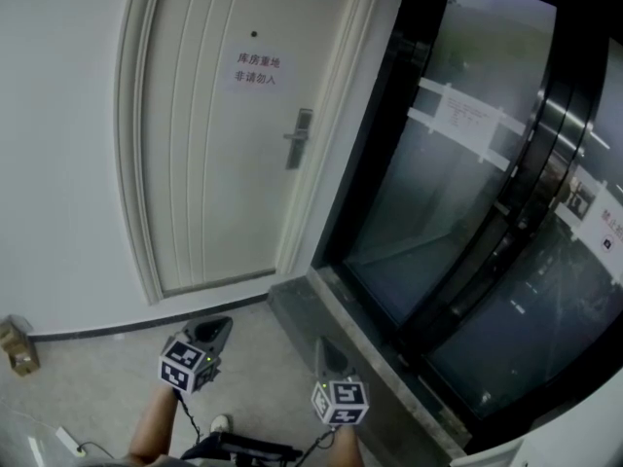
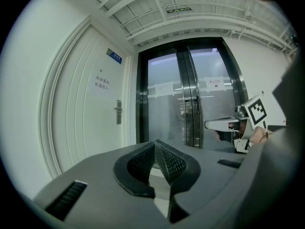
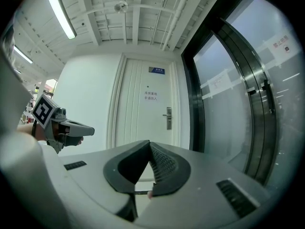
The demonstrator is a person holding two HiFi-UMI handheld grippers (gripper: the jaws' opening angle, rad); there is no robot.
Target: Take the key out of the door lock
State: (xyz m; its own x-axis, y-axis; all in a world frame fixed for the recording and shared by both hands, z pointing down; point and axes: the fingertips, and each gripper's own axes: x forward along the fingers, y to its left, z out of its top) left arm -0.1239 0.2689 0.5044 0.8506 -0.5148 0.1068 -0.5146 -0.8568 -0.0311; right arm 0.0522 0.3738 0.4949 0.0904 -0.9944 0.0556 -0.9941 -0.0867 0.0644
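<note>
White ribbed door [image 1: 209, 163] | metal lock [image 1: 300, 136], detail unclear | left tool [image 2: 153, 143], right tool [image 3: 149, 143] closed, empty

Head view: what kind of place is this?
Probably an indoor hallway in an office or plant building: a shut white door with a paper notice and a lever lock, beside tall dark-framed glass doors.

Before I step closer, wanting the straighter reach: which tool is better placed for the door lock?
Right, probably. The right tool has the door lock nearly straight ahead in its own view; the left tool points to the lock's right.
</note>
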